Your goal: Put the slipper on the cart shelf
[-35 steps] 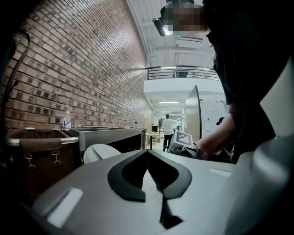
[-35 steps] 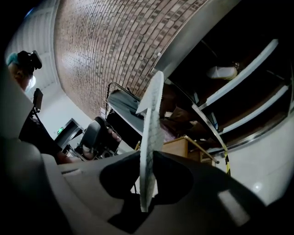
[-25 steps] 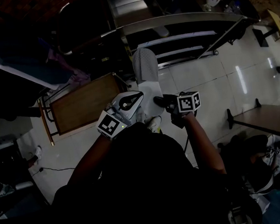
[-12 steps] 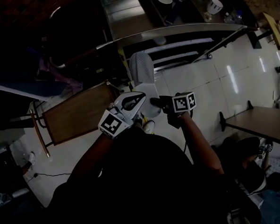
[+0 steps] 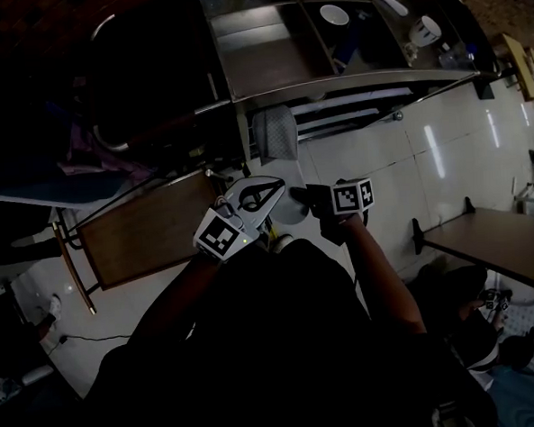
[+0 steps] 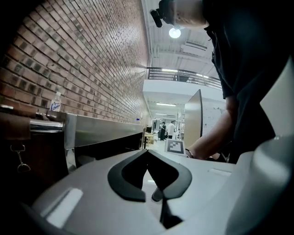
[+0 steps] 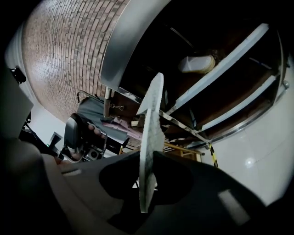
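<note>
A pale slipper [image 5: 275, 137] hangs upright in front of the steel cart [image 5: 260, 66], its toe close to the cart's lower shelf rails [image 5: 346, 106]. My right gripper [image 5: 296, 195] is shut on its near end. In the right gripper view the slipper [image 7: 150, 133] shows edge-on, clamped between the dark jaws of the right gripper [image 7: 147, 176]. A second pale slipper [image 7: 197, 64] lies on a cart shelf beyond. My left gripper [image 5: 253, 200], white, hovers just left of the held slipper with nothing in it. Its jaws meet at the tips in the left gripper [image 6: 148, 153] view.
The cart top carries a white bowl [image 5: 333, 14] and a cup [image 5: 427, 29]. A brown wooden stool [image 5: 142, 229] stands at the left on the pale tiled floor [image 5: 444, 152]. A dark table [image 5: 499, 243] stands at the right. A brick wall [image 6: 92, 69] runs behind the cart.
The slipper and both grippers have come closer to the cart, whose top now fills more of the head view. The grip on the slipper is unchanged.
</note>
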Demonstrator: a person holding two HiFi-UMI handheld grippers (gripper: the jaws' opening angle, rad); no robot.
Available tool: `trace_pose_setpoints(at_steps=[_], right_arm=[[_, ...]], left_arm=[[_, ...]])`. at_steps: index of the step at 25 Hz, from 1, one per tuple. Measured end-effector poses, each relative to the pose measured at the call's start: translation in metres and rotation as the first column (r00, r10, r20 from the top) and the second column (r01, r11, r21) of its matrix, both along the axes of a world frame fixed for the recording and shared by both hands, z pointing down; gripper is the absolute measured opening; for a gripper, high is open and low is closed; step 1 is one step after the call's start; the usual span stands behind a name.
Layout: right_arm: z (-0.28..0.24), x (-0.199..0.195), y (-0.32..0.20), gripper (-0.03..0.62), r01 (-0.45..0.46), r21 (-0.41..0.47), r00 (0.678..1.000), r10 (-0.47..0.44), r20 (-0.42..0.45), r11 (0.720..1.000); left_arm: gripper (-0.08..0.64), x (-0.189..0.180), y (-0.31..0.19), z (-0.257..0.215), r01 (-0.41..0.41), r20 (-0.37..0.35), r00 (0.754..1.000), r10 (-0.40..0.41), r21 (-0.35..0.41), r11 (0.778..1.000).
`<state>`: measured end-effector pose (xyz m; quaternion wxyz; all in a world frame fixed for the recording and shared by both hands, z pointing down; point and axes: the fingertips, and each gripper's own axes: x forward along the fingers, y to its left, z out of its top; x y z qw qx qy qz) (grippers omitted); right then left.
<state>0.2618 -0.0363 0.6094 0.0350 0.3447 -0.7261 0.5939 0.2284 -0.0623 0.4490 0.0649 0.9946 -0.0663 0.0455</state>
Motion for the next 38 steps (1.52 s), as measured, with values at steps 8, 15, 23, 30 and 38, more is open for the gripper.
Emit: trace_pose_setpoints(at_steps=[8, 15, 23, 30, 38], right_arm=[[0.020, 0.022, -0.042, 0.067, -0.069, -0.003, 0.998, 0.069, 0.002, 0.998], [0.033, 0.031, -0.074, 0.067, -0.015, 0.008, 1.000, 0.015, -0.010, 1.000], [0.056, 0.061, -0.125, 0.067, 0.044, 0.089, 0.998, -0.039, -0.055, 0.995], [0.070, 0.076, -0.177, 0.067, 0.010, 0.208, 0.998, 0.005, -0.070, 0.978], [0.065, 0.092, -0.215, 0.067, -0.030, 0.379, 0.986, 0.089, -0.138, 0.925]], left_arm=[[0.000, 0.005, -0.020, 0.000, 0.011, -0.014, 1.000, -0.011, -0.013, 1.000], [0.000, 0.019, -0.035, -0.006, 0.051, -0.019, 0.999, -0.050, 0.020, 0.999], [0.000, 0.041, -0.050, -0.008, 0.114, 0.012, 0.993, -0.114, -0.007, 0.993], [0.000, 0.053, -0.062, -0.001, 0.152, 0.035, 0.988, -0.151, -0.014, 0.988], [0.000, 0.065, -0.078, 0.008, 0.207, 0.057, 0.977, -0.206, -0.019, 0.978]])
